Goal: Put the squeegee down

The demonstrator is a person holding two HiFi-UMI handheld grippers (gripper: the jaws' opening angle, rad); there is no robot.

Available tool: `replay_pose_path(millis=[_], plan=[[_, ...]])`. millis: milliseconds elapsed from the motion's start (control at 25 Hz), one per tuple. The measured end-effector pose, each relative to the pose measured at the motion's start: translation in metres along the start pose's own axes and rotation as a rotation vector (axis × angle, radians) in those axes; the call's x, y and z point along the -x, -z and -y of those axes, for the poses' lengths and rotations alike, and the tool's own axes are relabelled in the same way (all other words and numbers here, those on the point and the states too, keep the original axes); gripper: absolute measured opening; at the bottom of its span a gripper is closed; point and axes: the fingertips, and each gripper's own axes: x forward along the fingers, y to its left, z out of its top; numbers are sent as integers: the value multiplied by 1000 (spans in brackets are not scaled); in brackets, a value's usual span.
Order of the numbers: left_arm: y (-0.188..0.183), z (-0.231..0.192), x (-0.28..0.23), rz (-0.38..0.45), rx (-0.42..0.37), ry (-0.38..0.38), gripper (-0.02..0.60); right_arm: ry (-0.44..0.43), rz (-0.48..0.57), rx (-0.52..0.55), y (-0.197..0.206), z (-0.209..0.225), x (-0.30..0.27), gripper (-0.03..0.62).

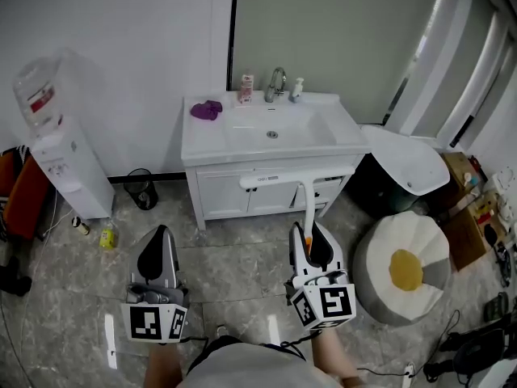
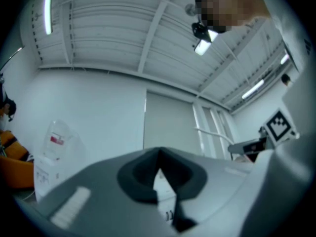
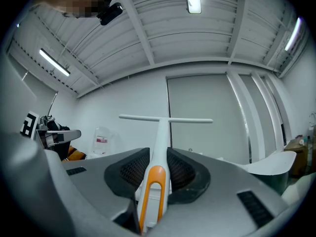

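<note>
One squeegee [image 1: 308, 200], seemingly light, stiff plastic, sat clamped by its smooth handle in the jaws of the right gripper [image 1: 313, 247], blade out toward the vanity [image 1: 226, 194], above the floor [image 1: 234, 269]. That handle looked the sensible hold. The left gripper [image 1: 157, 257] had its jaws together, empty.

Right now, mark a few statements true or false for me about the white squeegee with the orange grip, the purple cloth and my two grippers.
1. The white squeegee with the orange grip is clamped in the right gripper. True.
2. The crumpled purple cloth lies on the floor. False: it lies on the white vanity counter, left of the chrome faucet.
3. The left gripper holds a bottle. False: nothing is between its jaws.
4. In the head view, a white water dispenser stands left of the vanity. True.
</note>
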Motion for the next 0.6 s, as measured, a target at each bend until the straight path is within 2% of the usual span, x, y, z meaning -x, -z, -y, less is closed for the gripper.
replay_pose_path(millis=[280, 600], plan=[[8, -39, -6, 12, 4, 14, 8, 22, 11, 4, 8, -27, -24, 107], [35, -73, -35, -16, 26, 0, 8, 26, -24, 13, 26, -33, -69, 108]])
